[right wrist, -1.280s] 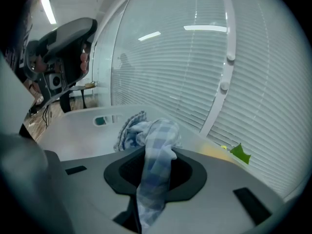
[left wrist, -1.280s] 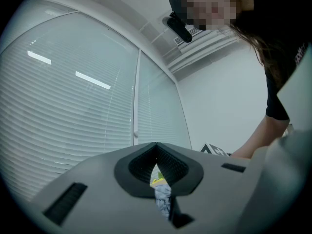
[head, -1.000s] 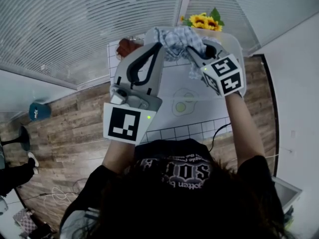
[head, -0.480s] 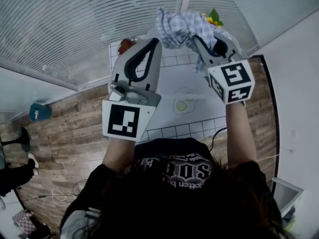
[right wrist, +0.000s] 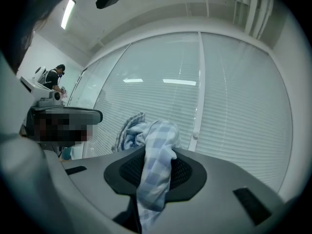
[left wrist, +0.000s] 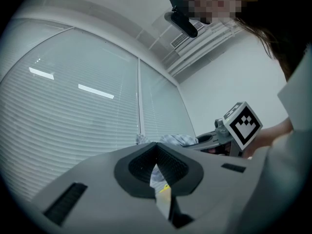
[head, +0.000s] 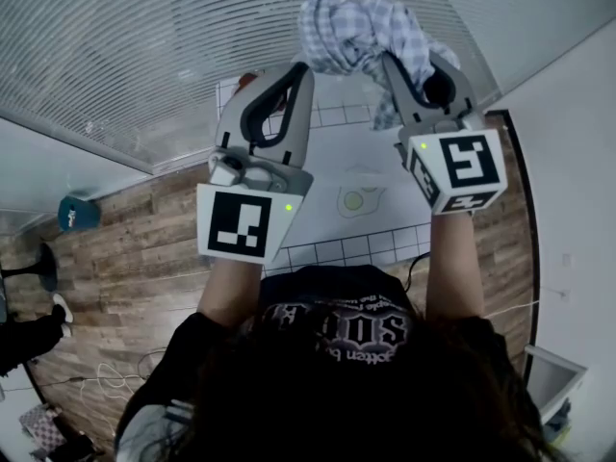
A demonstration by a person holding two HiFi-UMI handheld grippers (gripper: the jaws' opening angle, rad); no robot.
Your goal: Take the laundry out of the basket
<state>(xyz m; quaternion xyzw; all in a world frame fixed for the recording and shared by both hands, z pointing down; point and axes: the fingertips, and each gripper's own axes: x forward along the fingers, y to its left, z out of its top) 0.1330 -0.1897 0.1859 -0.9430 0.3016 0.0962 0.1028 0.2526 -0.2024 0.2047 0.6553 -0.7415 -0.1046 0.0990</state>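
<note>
Both grippers are up high in front of the window blinds (head: 144,56), and the blue-and-white checked cloth (head: 351,27) is bunched up between them in the air, well above the table (head: 337,157) with its white grid-edged cover and fried-egg print (head: 361,200).

The right gripper (head: 390,61) is clamped tight on the cloth. In the right gripper view a thick fold of the checked fabric (right wrist: 156,150) runs straight down between the dark pads (right wrist: 187,172) and puffs out above them.

The left gripper (head: 303,70) looks closed too, but only on a thin bit. In the left gripper view just a narrow sliver of pale fabric (left wrist: 156,172) shows in the slit between its jaws, with the rest of the cloth bundled just past the tips. The right gripper's marker cube (left wrist: 243,123) sits off to the side there.
</note>
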